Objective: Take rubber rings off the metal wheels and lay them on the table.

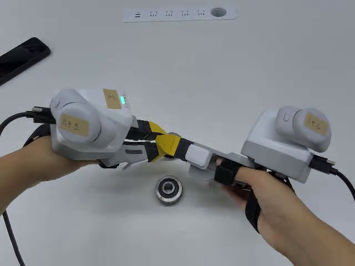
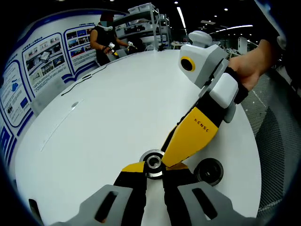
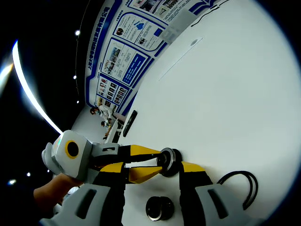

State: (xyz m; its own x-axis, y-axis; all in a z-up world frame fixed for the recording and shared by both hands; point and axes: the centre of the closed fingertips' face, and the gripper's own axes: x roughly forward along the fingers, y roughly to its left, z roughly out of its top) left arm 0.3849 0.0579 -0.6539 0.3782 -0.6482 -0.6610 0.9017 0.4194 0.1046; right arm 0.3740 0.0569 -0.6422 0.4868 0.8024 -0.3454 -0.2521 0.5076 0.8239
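wheel (image 2: pixel 154 163) between left gripper (image 2: pixel 154 169) jaws

I have open table (image 1: pixel 238 72) ahead, loose wheel (image 1: pixel 168 189) blocking near side, phone (image 1: pixel 22 57) far left, power strip (image 1: pixel 179 14) far back.

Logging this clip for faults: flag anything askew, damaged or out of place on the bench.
Nothing stands out. The left gripper and right gripper both close on the held wheel over the table. The second wheel lies flat close by, and the power strip and phone sit toward the far edge.
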